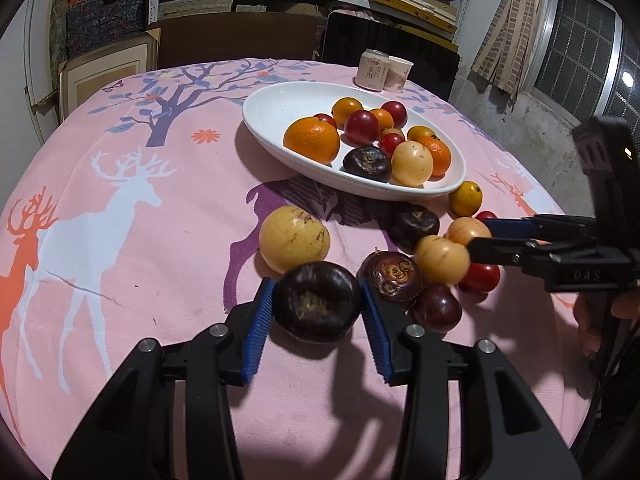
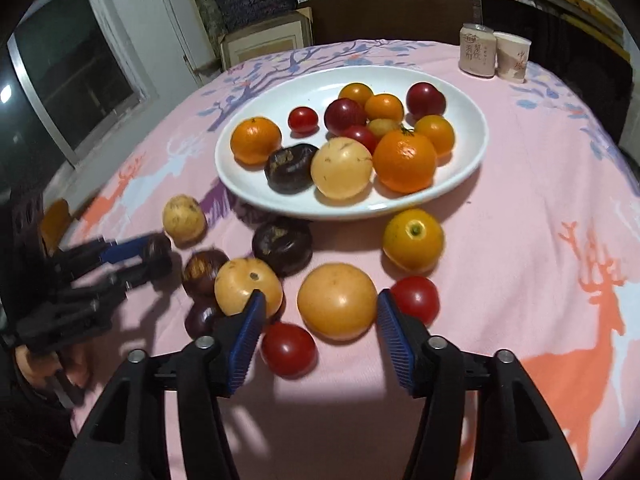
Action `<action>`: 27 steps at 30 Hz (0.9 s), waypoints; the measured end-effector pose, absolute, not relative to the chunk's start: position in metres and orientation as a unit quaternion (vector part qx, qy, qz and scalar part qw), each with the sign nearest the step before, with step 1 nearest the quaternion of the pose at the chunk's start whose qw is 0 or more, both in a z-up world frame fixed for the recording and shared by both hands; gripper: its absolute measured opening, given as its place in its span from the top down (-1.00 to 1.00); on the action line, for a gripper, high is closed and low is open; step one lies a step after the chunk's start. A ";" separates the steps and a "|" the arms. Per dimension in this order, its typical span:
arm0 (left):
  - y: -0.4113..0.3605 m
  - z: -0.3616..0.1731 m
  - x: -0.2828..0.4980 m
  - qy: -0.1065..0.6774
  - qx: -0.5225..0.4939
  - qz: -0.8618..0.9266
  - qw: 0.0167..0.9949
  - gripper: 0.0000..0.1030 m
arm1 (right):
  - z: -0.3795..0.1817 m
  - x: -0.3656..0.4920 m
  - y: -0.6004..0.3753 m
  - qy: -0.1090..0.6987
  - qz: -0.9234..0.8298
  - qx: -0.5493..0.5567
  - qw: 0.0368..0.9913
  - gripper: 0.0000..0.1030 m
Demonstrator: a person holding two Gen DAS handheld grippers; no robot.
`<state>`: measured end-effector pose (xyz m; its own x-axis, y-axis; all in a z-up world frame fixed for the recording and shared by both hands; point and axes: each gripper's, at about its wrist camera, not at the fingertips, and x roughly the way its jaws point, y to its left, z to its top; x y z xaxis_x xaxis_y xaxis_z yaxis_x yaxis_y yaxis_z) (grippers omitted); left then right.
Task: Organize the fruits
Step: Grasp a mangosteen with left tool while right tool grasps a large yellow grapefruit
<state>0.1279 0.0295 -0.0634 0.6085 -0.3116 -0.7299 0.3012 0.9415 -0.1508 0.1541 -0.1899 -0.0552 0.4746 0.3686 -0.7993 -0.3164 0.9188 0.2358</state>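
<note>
1. Across the upper middle of both views, a white oval dish (image 1: pixel 280 120) sits on the pink deer-print counter (image 1: pixel 120 220) and already carries about a dozen fruits: oranges, red plums, a pale yellow fruit (image 2: pixel 341 168) and one dark purple fruit (image 2: pixel 291 167). I judge the sorting somewhat past halfway.
2. Below the dish, near the lower middle of each frame, roughly ten fruits lie loose on the cloth, clustered close together and several touching.
3. At the bottom centre of the left wrist view, the left tool (image 1: pixel 318 306) is clamped on a dark purple fruit (image 1: pixel 316 300); both blue pads press its sides. It looks to be resting on or just off the cloth, which I cannot tell.
4. At the bottom centre of the right wrist view, the right tool (image 2: pixel 320 316) stands apart around a big orange-yellow fruit (image 2: pixel 337 300); a gap shows on the left side, so nothing is gripped.
5. Left to do, as I judge it: carry the purple fruit to the dish, close on the orange-yellow one, then clear the rest, including the red tomato (image 2: pixel 288 349) and the yellow fruit (image 2: pixel 184 219).
6. Crowding is the risk; neighbours may roll when one is lifted.
</note>
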 end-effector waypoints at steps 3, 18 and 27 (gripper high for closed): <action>0.031 -0.063 0.127 0.407 -0.011 -0.171 0.897 0.16 | -0.056 0.164 -0.189 0.478 0.204 0.038 0.854 -0.22; 0.025 -0.065 0.125 0.407 0.013 -0.169 0.898 0.16 | -0.056 0.152 -0.173 0.456 0.159 -0.074 0.873 0.12; 0.026 -0.074 0.141 0.433 0.006 -0.143 0.890 -0.18 | -0.040 0.129 -0.203 0.405 0.175 0.025 0.897 0.13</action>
